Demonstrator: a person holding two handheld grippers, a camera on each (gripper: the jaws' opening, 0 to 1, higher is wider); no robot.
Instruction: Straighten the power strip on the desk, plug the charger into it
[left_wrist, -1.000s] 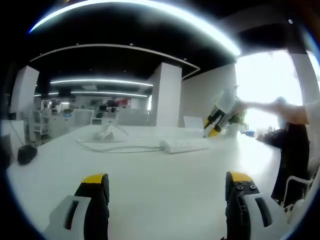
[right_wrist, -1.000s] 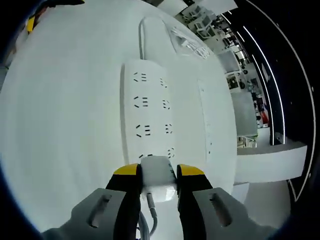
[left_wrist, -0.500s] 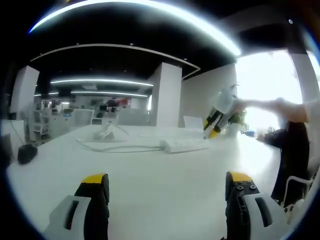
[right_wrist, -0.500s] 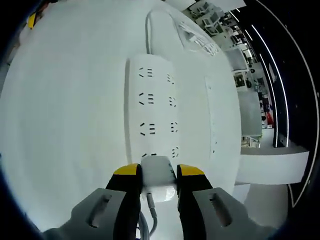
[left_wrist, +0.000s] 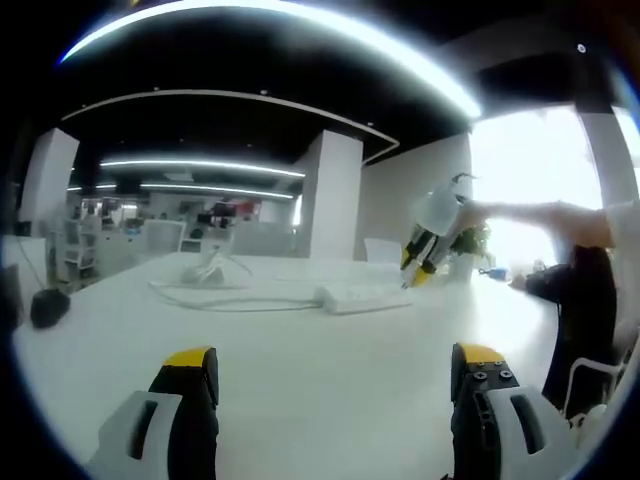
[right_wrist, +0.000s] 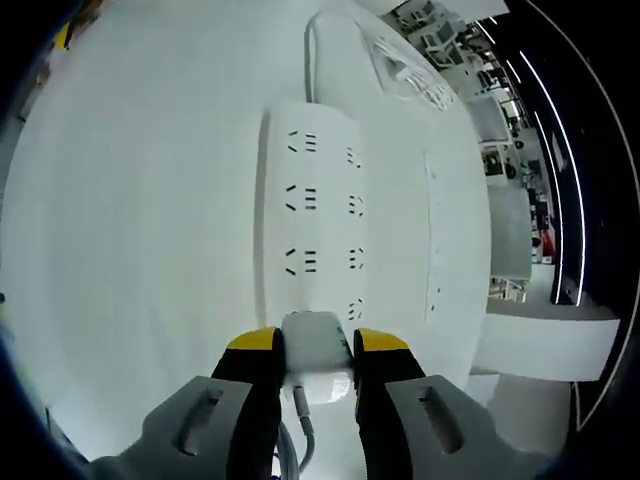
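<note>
White bench (right_wrist: 120, 250) carries our long white plastic power strip (right_wrist: 320, 215), lying straight at twelve o'clock. Our right gripper (right_wrist: 305, 352) fingers clamp the white cube charger (right_wrist: 318, 355) above its nearest socket, unplugged; left gripper (left_wrist: 330, 375) fingers gape, empty.

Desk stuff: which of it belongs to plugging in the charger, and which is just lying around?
Job:
charger, held in the right gripper
power strip on the desk

Lying about:
dark object near the desk's edge
bundle of white cable
left gripper, open, holding nothing
</note>
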